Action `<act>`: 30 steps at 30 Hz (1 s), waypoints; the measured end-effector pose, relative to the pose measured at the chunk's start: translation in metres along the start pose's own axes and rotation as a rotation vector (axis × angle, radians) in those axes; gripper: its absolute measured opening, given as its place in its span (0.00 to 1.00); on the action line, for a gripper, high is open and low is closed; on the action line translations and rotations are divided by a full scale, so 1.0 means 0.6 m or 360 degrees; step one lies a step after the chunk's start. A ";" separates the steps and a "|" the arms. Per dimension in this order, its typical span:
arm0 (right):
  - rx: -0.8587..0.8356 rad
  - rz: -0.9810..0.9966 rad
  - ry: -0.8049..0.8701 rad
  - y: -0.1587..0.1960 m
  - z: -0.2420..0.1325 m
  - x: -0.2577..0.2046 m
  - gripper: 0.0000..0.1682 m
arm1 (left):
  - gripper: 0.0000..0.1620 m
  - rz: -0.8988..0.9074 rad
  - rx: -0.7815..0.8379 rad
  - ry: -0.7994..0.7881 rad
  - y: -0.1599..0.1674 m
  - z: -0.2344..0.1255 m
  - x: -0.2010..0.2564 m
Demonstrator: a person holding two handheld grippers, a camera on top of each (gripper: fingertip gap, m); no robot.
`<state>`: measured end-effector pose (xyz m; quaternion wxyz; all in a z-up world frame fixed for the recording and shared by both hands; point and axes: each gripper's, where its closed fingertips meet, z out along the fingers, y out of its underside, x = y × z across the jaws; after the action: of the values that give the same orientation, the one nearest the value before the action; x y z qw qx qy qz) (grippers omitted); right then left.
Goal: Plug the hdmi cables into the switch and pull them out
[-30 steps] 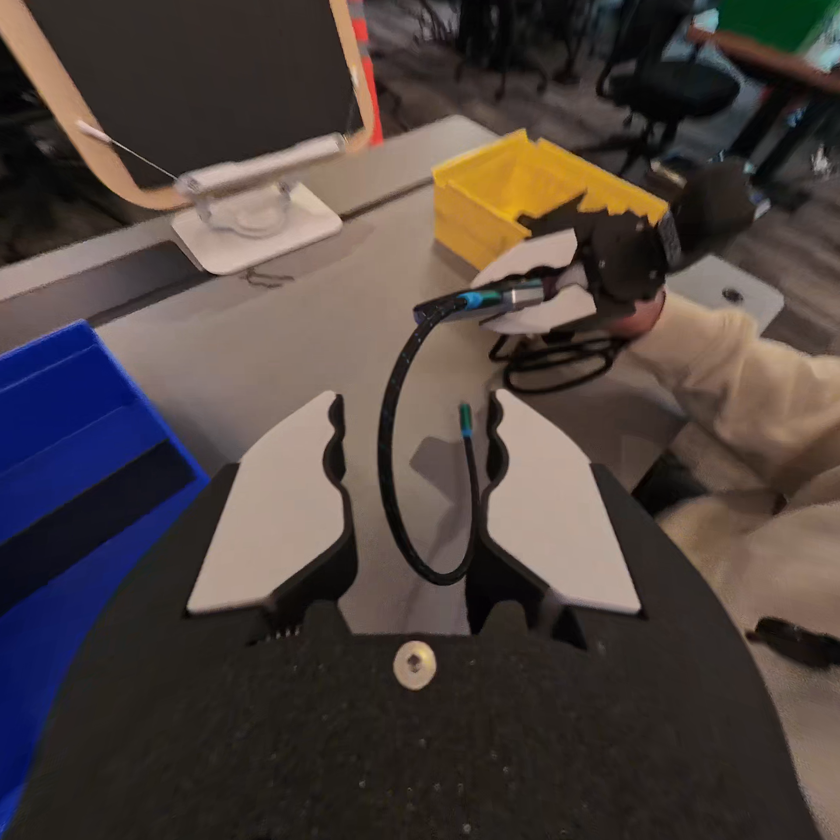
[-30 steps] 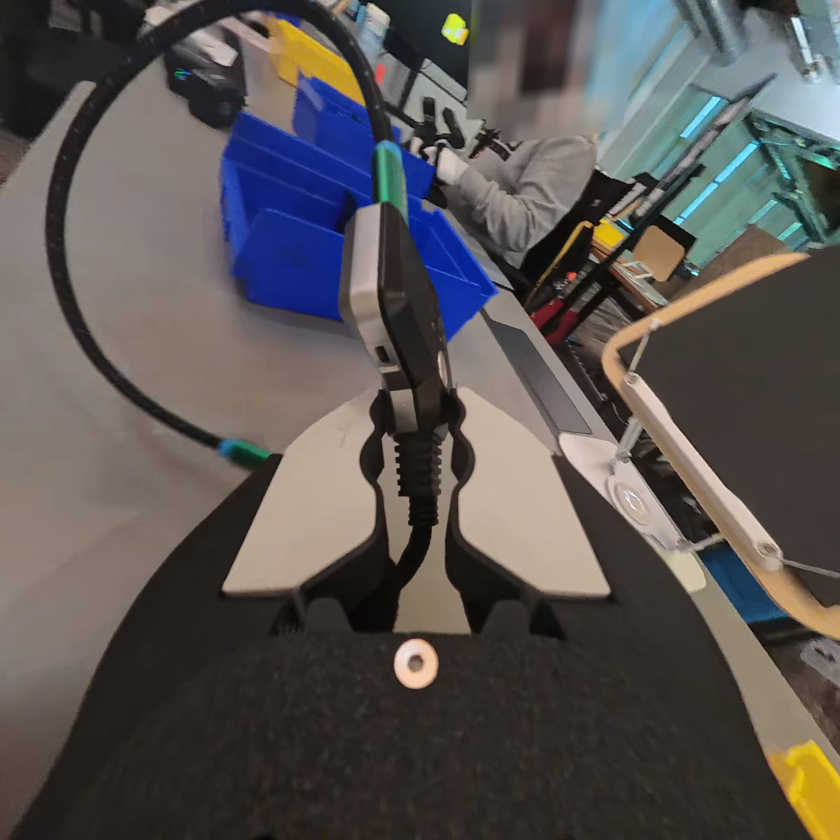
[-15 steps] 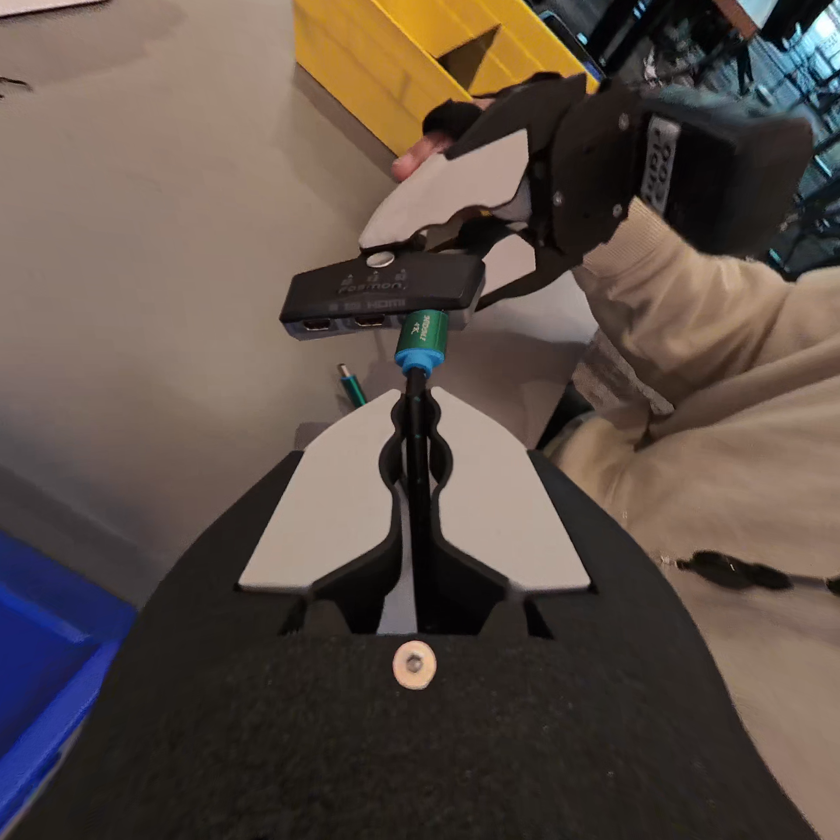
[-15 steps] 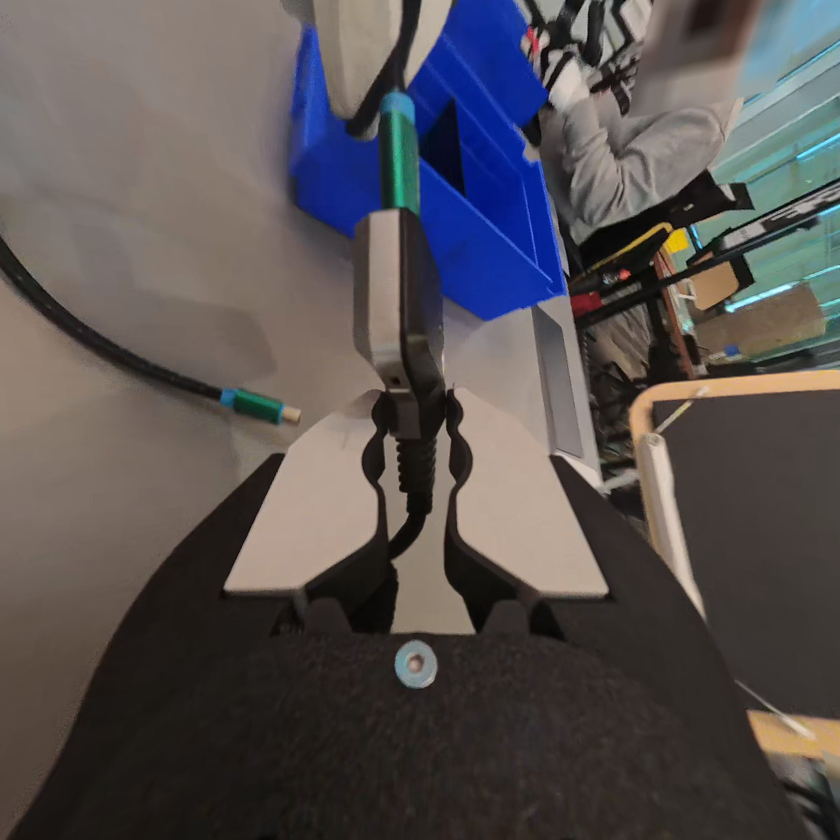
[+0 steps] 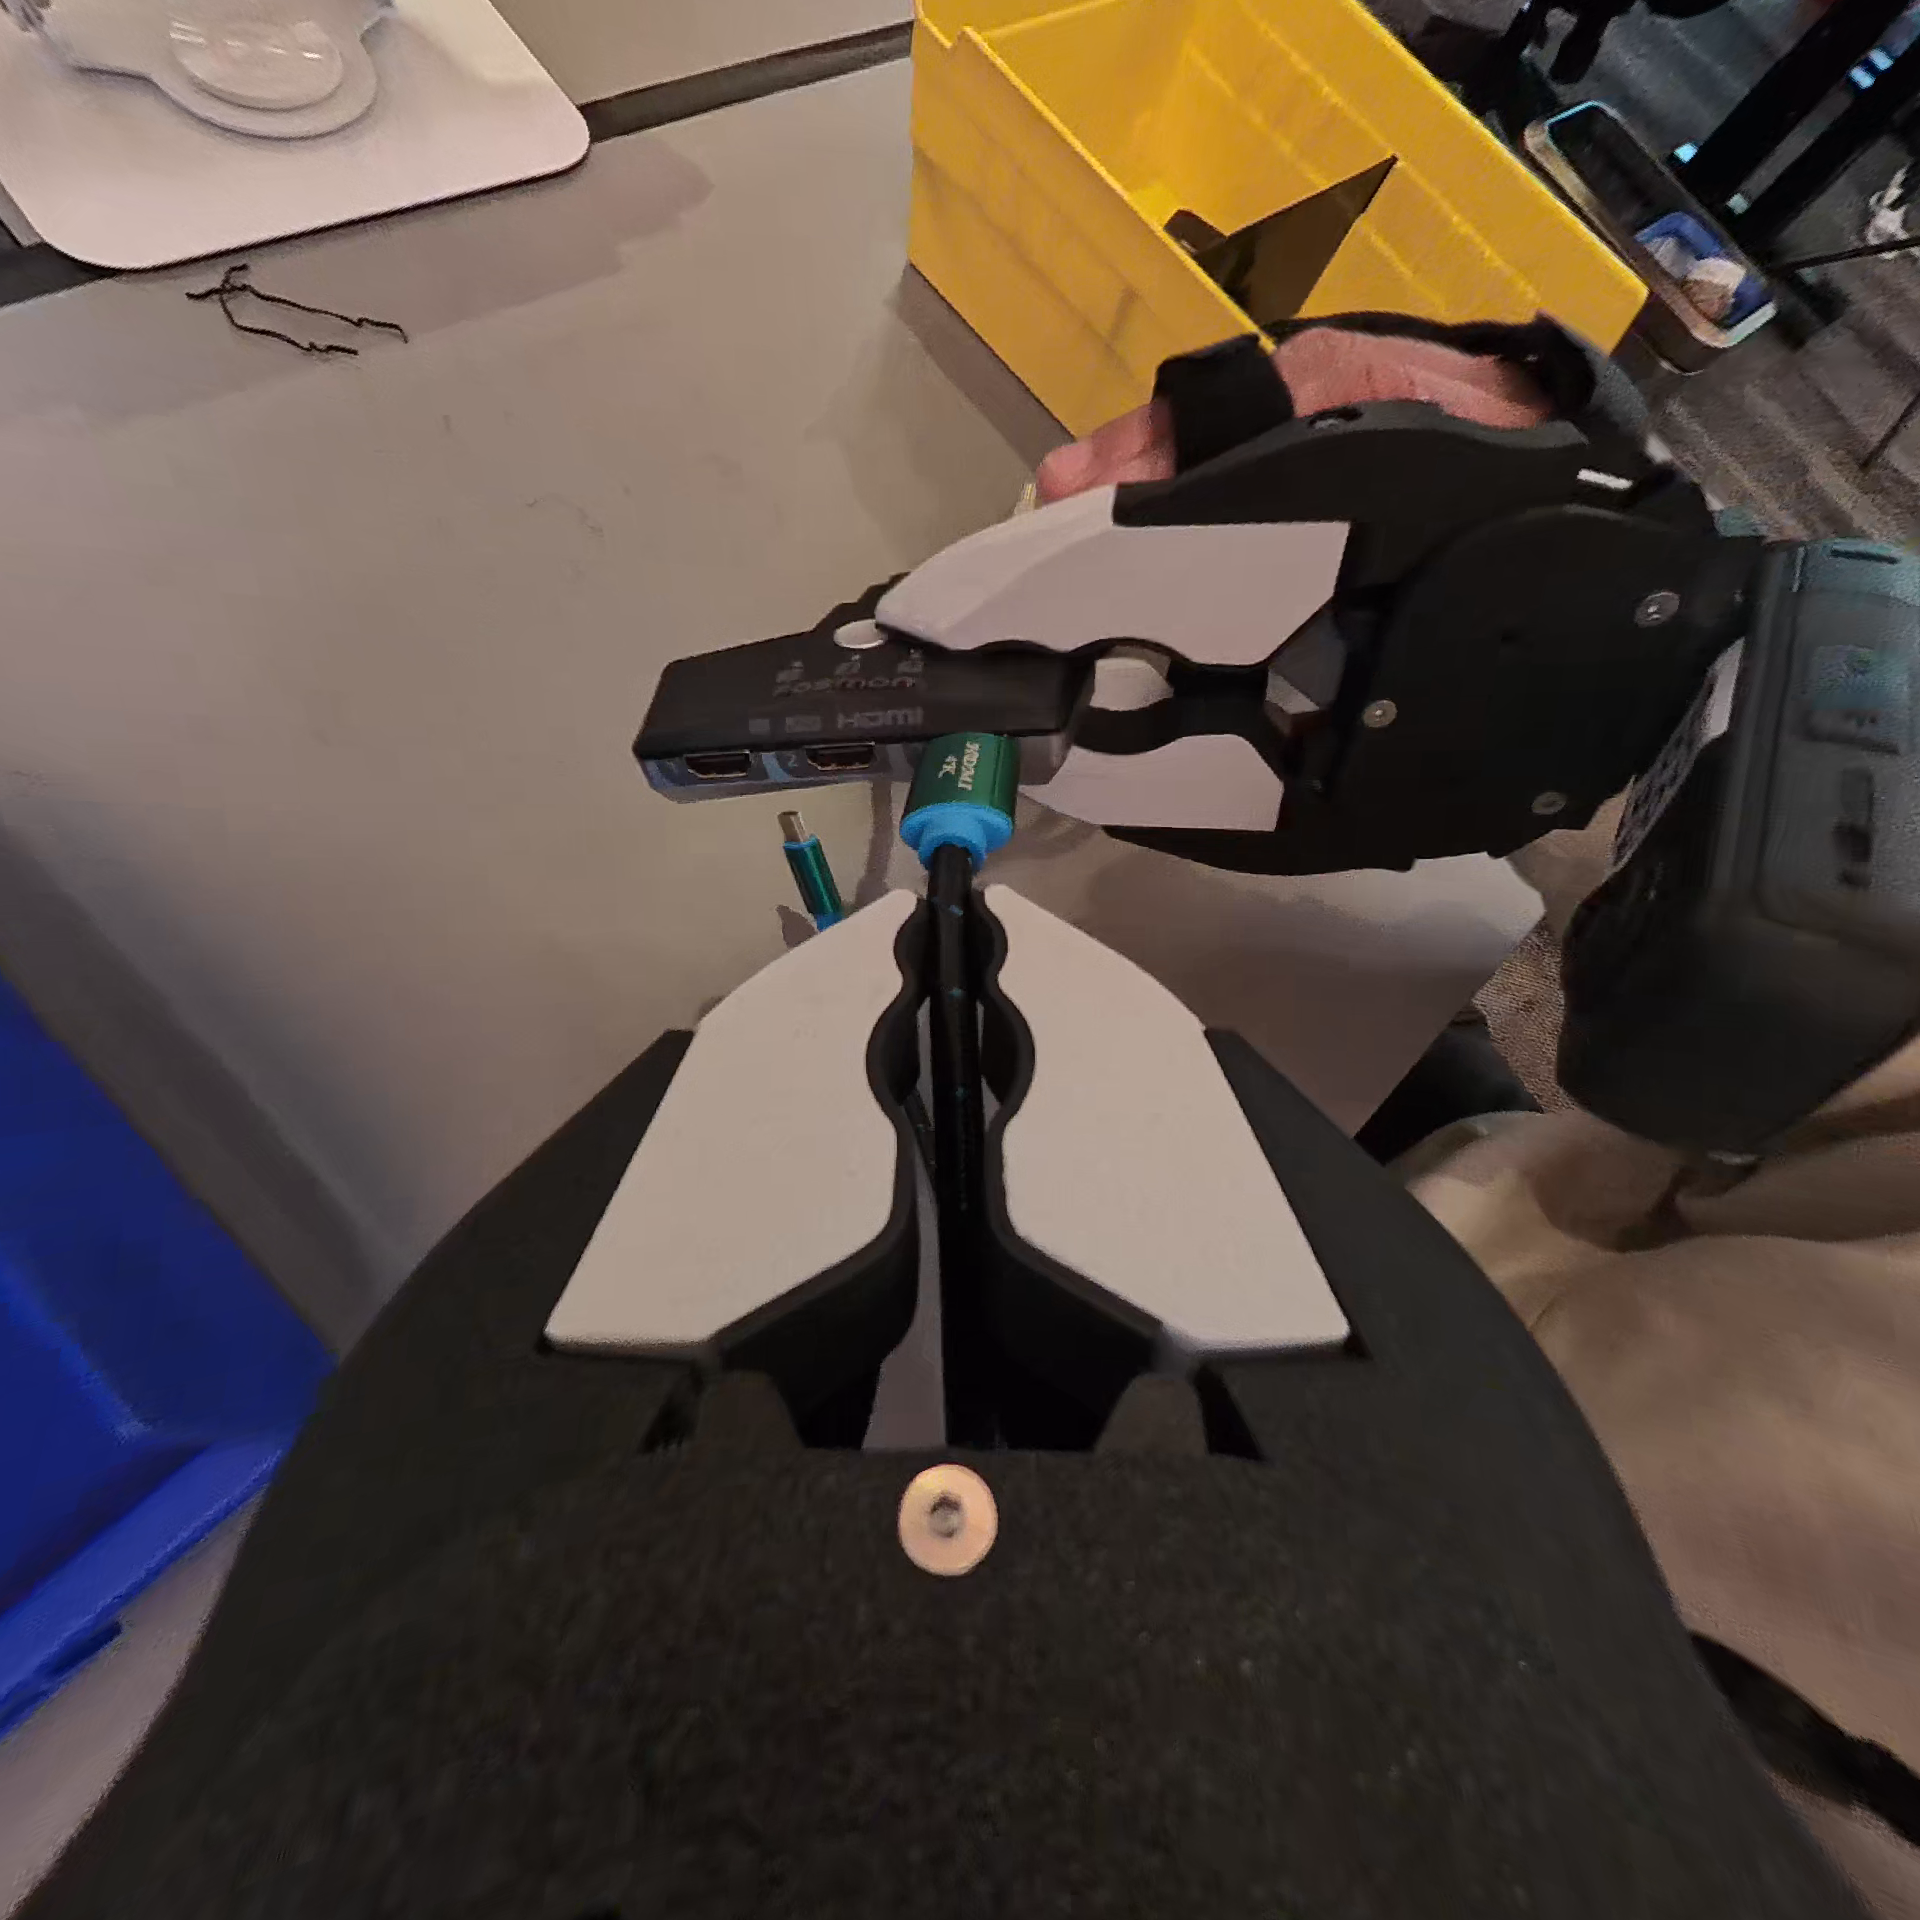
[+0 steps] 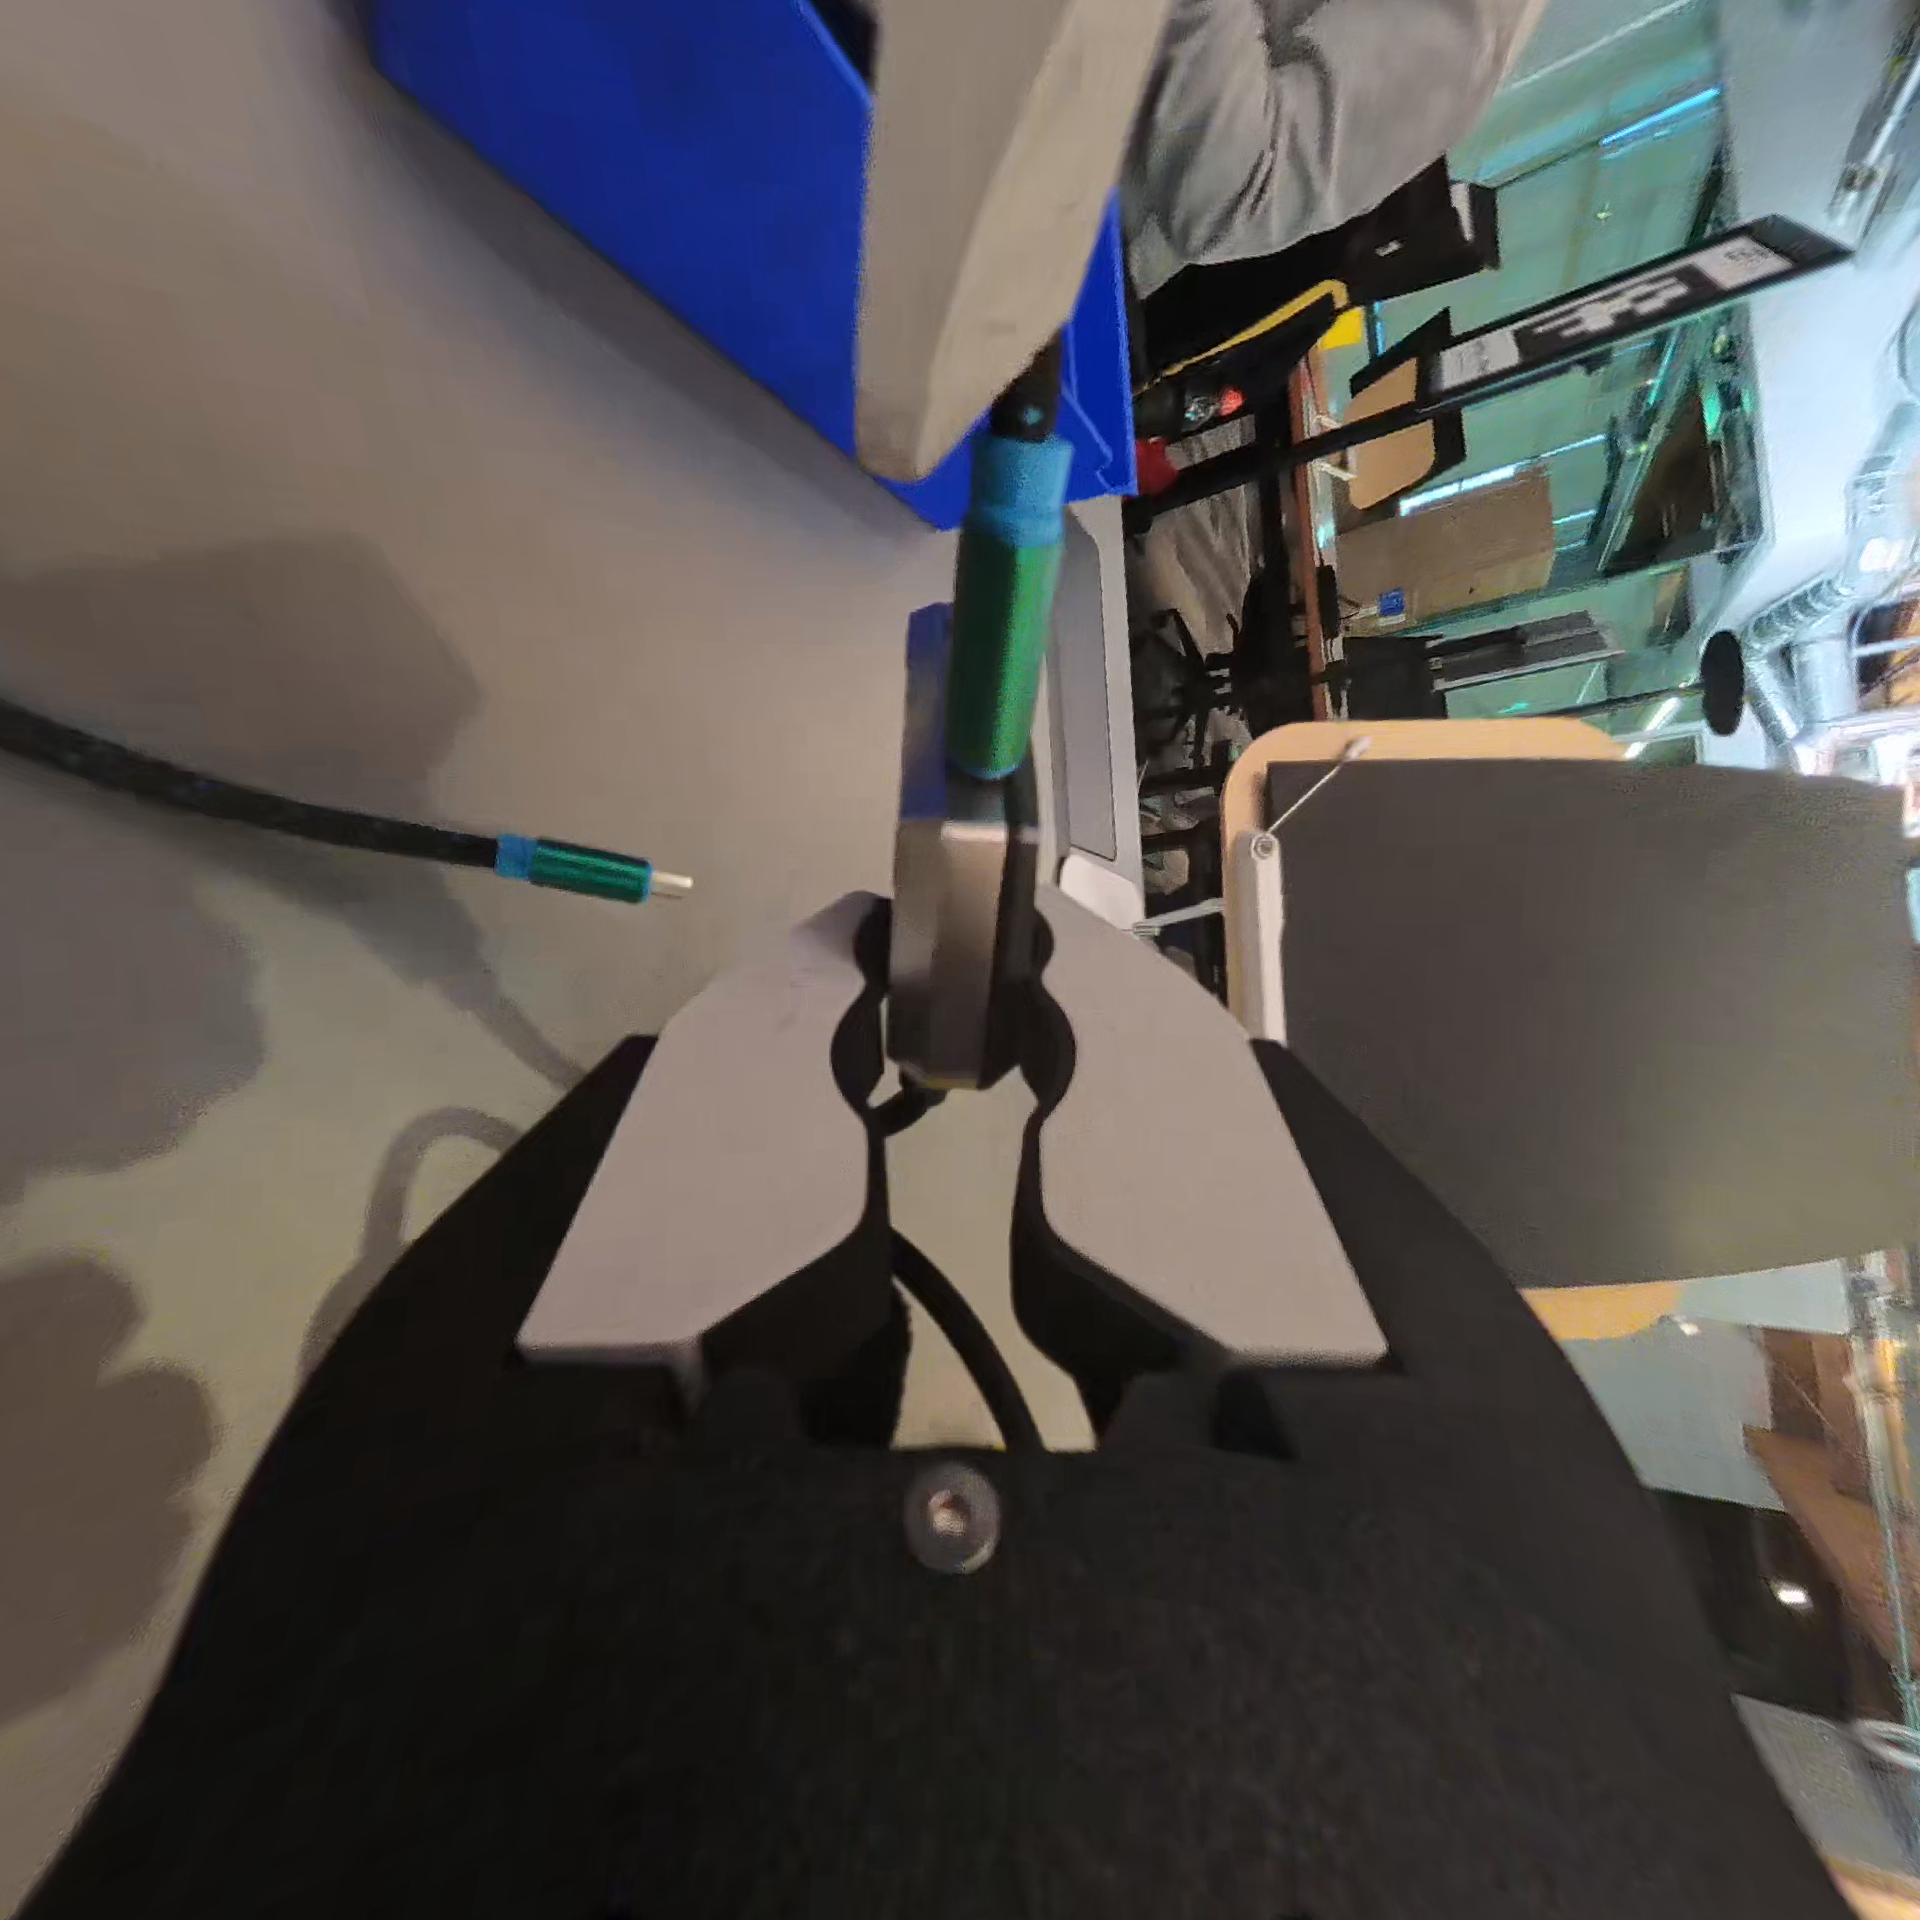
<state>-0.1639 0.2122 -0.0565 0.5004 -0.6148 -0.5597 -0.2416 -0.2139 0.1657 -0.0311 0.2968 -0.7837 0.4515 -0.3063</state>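
The black switch (image 5: 862, 698) bears pale printed lettering and small symbols on its top face and front edge. The green plug (image 5: 961, 777) seated in it carries a short printed mark. A dark sign (image 6: 1621, 301) in the background shows white characters.

Switch (image 5: 862, 701): black top, grey port face. Plug (image 5: 961, 784) in it: metallic green shell, light blue collar; cable (image 5: 954, 1091) black braid with faint blue flecks. Loose plug (image 6: 582, 868) on the table: same green and blue. Table (image 5: 416, 623): plain grey. Bins: one yellow (image 5: 1195, 187), one blue (image 5: 125, 1299). Gripper fingers (image 5: 769, 1143): light grey pads on black, possibly matte. Sleeve (image 5: 1714, 1351): cream.
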 end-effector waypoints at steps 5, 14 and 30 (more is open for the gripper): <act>0.0170 0.0200 0.0065 0.011 -0.012 0.000 0.13 | 0.19 0.0093 0.0217 0.0356 -0.018 -0.027 0.055; 0.0398 0.0488 0.0199 0.019 -0.055 0.008 0.13 | 0.21 -0.0073 0.0468 0.0235 0.026 -0.030 -0.063; 0.0177 0.0279 0.0286 0.010 -0.025 -0.034 0.13 | 0.20 0.0293 0.0997 -0.0047 -0.022 0.029 0.043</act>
<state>-0.1597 0.1903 -0.0703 0.6011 -0.6084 -0.4693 -0.2198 -0.1833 0.1513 -0.0269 0.5564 -0.6147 0.3999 -0.3907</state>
